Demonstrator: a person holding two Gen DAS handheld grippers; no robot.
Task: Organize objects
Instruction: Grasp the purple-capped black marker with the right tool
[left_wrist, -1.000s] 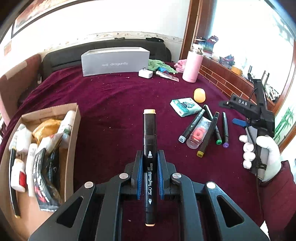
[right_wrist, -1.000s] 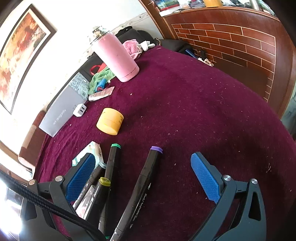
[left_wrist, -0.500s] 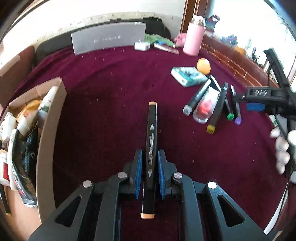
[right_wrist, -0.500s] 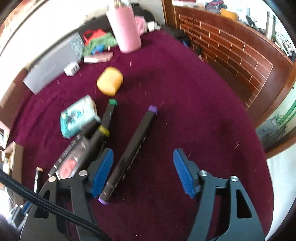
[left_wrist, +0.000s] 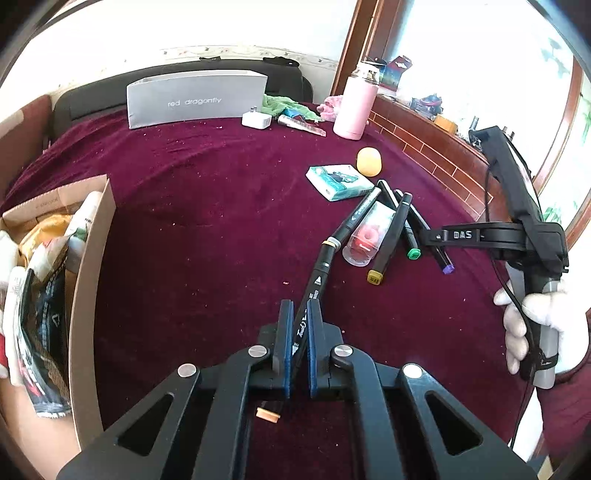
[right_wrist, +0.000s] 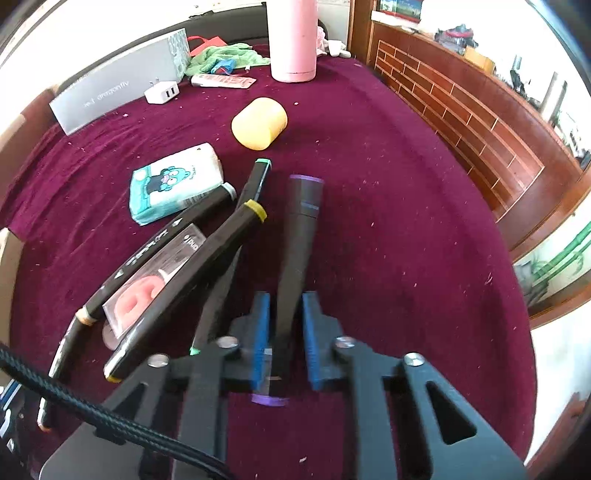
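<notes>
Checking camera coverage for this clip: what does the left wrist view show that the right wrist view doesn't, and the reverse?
Only the left wrist view shows the cardboard box of packets, the gloved hand holding the right tongs, and the left tongs shut on the orange-capped marker.

Only the right wrist view shows close up the right tongs, just closed, with the purple-capped marker between the pads.

Both show the marker pile, the tissue pack, the yellow cap, the pink bottle and the grey box.
</notes>
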